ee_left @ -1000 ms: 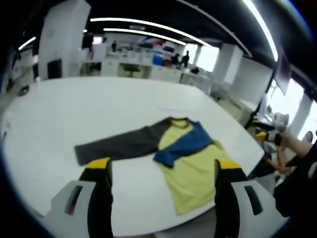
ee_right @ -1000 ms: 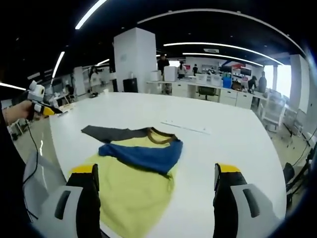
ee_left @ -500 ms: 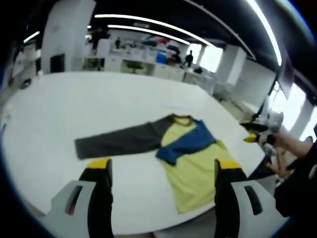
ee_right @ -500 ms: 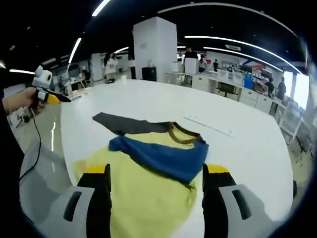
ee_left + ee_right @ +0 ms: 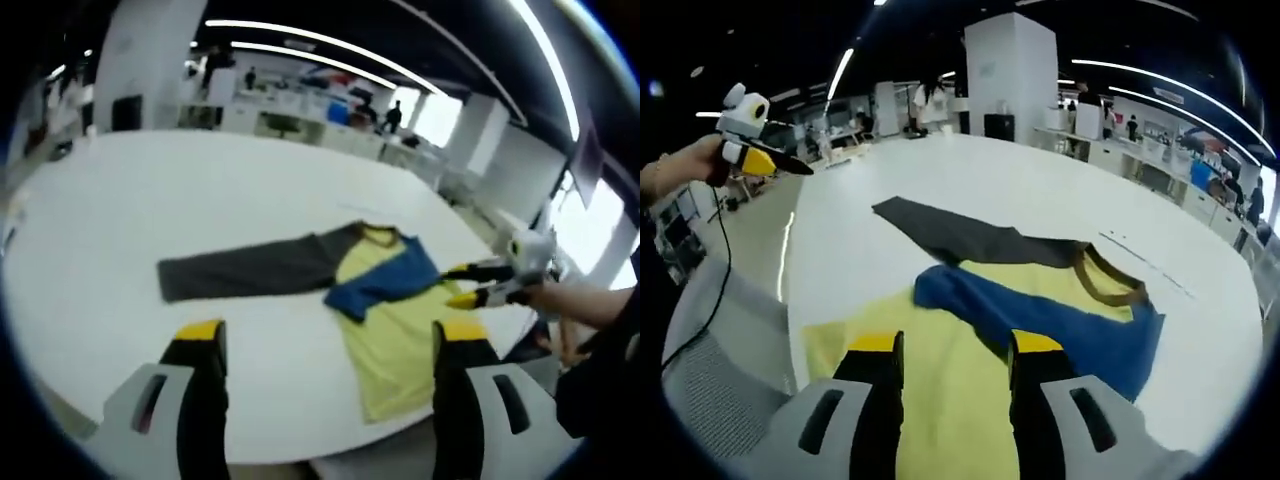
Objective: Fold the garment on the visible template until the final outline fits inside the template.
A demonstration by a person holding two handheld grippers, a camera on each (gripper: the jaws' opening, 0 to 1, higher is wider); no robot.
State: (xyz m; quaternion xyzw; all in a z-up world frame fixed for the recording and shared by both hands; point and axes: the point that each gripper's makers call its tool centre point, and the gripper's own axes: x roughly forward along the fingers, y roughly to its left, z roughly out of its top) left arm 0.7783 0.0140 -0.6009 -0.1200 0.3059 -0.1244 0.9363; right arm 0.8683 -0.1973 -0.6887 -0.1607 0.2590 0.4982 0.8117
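The room [image 5: 300,80] is a big open office with long strip lights overhead, white pillars and rows of desks far behind, where a few people stand (too small to say more). In front of it spreads the wide white table [image 5: 150,190], rounded at its edges, its bare top taking up most of both views.

On the table lies the garment [image 5: 380,300], a long-sleeved shirt spread flat. Its body is pale yellow, with a brownish collar at the neck. One dark grey sleeve [image 5: 250,275] stretches straight out toward 9 o'clock in the left gripper view. The blue sleeve [image 5: 385,285] is folded across the chest, lying diagonally over the yellow. In the right gripper view the yellow body sits at 6 o'clock, the blue sleeve at 4 o'clock and the grey one toward 12. I cannot make out a template outline under it.

The left gripper [image 5: 325,340] hangs above the near table edge, jaws wide apart, gripping nothing. The right gripper [image 5: 955,348] hovers over the yellow hem with its jaws narrowed to a small gap; cloth shows behind them, but whether they pinch it I cannot tell.
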